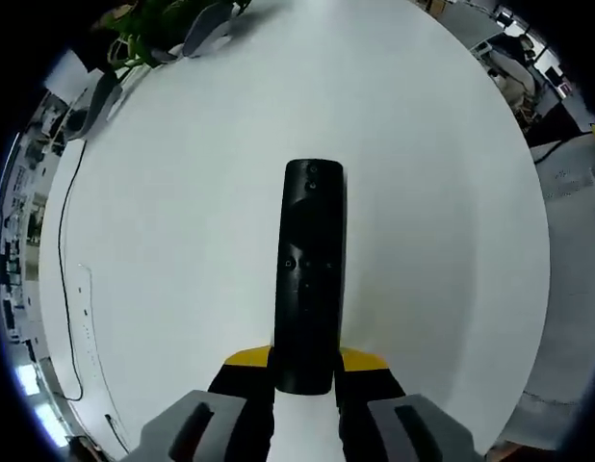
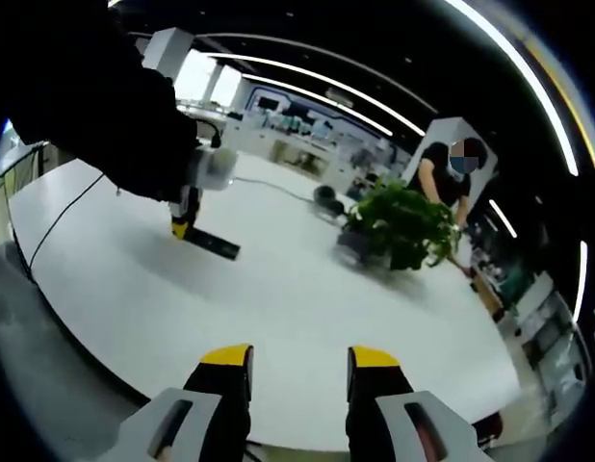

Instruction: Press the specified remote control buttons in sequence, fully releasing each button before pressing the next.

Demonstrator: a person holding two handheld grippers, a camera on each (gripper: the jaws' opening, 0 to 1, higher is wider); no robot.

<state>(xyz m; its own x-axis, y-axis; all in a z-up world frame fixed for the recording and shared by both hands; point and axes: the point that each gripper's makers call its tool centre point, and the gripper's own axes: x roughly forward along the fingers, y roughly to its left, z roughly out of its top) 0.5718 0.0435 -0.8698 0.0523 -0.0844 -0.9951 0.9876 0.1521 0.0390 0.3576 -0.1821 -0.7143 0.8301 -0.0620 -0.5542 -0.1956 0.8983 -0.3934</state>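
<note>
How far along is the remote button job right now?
Done: the left gripper is shut on the near end of the black remote, which lies flat on the white table. In hand: holding it steady. Left: the pressing itself. The right gripper is open, holds nothing and sits back near the table's edge, well short of the remote. Whether any button has been pressed can't be told.
</note>
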